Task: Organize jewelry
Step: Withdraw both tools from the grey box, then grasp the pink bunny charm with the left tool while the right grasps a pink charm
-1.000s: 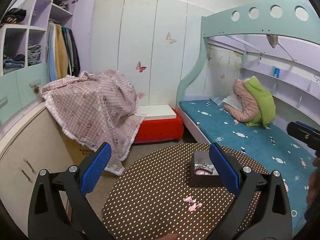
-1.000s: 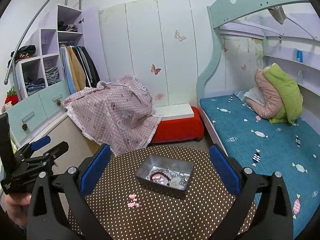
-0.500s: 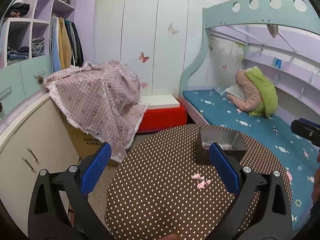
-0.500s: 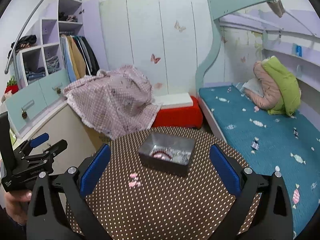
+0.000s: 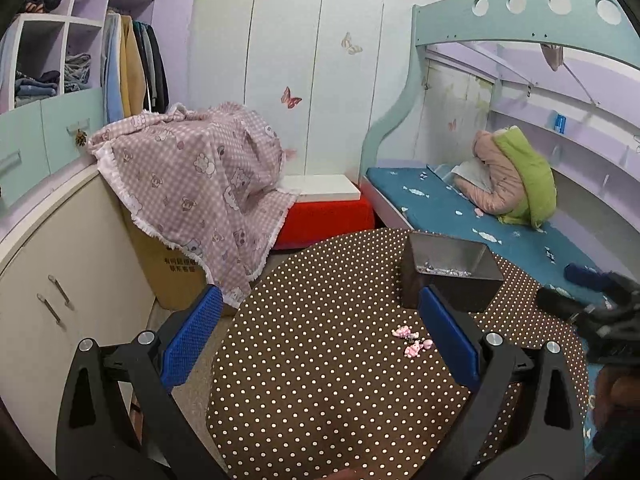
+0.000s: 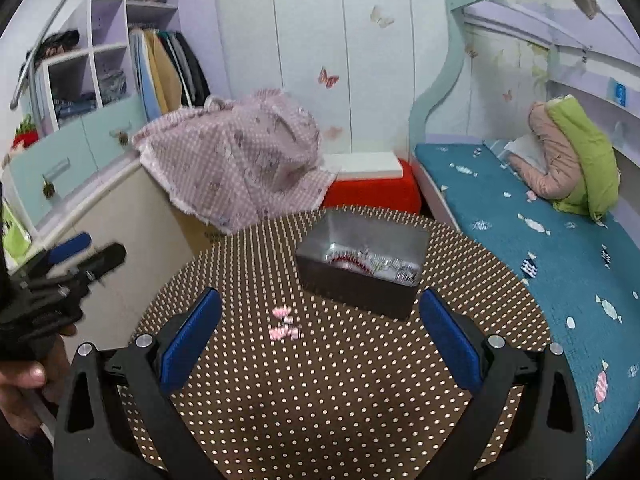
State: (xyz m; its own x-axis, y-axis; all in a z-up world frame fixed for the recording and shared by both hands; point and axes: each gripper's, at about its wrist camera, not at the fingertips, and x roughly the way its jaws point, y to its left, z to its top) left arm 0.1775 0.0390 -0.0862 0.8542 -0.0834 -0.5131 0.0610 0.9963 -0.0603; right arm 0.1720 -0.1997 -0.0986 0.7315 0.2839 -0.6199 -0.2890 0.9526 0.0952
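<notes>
On the dotted table [image 6: 360,400], a metal tin [image 6: 360,284] holds tangled jewelry [image 6: 372,261]; both jaws released.

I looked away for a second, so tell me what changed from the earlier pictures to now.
Both cameras dropped lower and nearer the brown polka-dot round table, so the grey metal tin now shows more of its side. The left hand-held gripper and right hand-held gripper remain open and empty. The small pink jewelry pieces stay beside the tin.

Tabletop [image 6: 320,400]: brown, white dots. Tin [image 6: 352,284]: grey; trinkets [image 6: 285,323] pink. Bed [image 6: 560,264]: teal, candy print; blanket [image 6: 240,168] pink check.
</notes>
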